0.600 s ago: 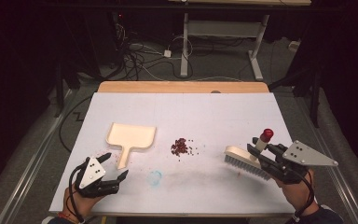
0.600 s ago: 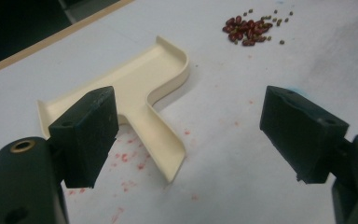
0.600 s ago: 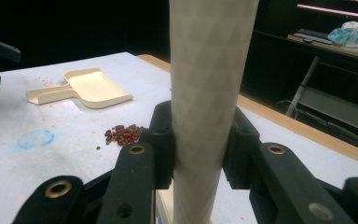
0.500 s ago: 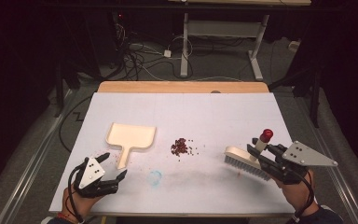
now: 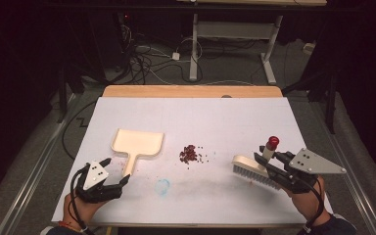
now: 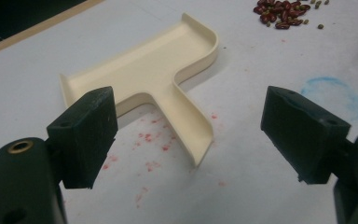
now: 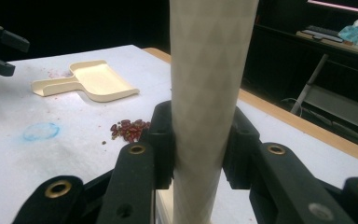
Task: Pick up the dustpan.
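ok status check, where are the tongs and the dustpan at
Left tongs open, short of dustpan handle. Right tongs shut on brush handle. Beans between, path clear.

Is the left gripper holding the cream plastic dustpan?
No, the left gripper is open, its jaws apart around the cream plastic dustpan's handle without touching it.
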Motion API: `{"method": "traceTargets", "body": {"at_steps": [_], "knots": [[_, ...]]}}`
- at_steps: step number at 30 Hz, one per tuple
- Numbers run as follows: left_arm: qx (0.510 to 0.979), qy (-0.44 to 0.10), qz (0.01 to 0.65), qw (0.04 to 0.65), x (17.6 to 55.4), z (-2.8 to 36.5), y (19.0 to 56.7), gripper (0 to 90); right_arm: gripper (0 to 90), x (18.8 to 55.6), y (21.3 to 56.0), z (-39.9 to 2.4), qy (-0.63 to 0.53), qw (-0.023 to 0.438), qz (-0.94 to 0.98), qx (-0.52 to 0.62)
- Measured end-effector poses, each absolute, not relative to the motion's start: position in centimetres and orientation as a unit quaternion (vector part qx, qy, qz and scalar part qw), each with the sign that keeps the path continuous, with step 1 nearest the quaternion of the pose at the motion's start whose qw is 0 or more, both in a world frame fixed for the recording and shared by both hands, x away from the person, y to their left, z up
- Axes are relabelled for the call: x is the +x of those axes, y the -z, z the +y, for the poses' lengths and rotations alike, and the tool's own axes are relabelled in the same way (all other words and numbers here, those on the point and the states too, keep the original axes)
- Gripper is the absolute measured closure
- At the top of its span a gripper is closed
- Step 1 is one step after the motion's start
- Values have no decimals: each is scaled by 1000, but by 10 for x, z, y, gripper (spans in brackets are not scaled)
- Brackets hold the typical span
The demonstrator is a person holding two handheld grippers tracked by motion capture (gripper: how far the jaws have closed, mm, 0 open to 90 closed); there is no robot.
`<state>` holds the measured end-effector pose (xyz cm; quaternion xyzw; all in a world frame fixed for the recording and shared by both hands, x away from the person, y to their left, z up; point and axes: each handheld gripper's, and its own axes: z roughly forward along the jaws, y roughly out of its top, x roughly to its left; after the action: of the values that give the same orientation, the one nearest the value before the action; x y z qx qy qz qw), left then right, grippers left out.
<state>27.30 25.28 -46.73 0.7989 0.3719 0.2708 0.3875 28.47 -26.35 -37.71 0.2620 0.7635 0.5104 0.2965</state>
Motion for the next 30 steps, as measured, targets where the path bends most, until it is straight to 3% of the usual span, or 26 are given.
{"method": "traceTargets", "body": {"at_steps": [10, 17, 22, 27, 30], "knots": [[806, -226, 445, 317, 315, 243, 451, 191, 699, 287, 380, -262, -502, 292, 770, 266], [810, -149, 494, 278, 349, 234, 481, 229, 699, 286, 382, -261, -493, 293, 773, 270], [799, -135, 515, 279, 361, 232, 491, 263, 699, 286, 383, -261, -491, 295, 774, 269], [795, -147, 515, 285, 368, 231, 491, 368, 699, 286, 383, -260, -492, 294, 774, 269], [791, -152, 516, 292, 370, 232, 492, 541, 699, 286, 383, -260, -492, 293, 775, 268]]}}
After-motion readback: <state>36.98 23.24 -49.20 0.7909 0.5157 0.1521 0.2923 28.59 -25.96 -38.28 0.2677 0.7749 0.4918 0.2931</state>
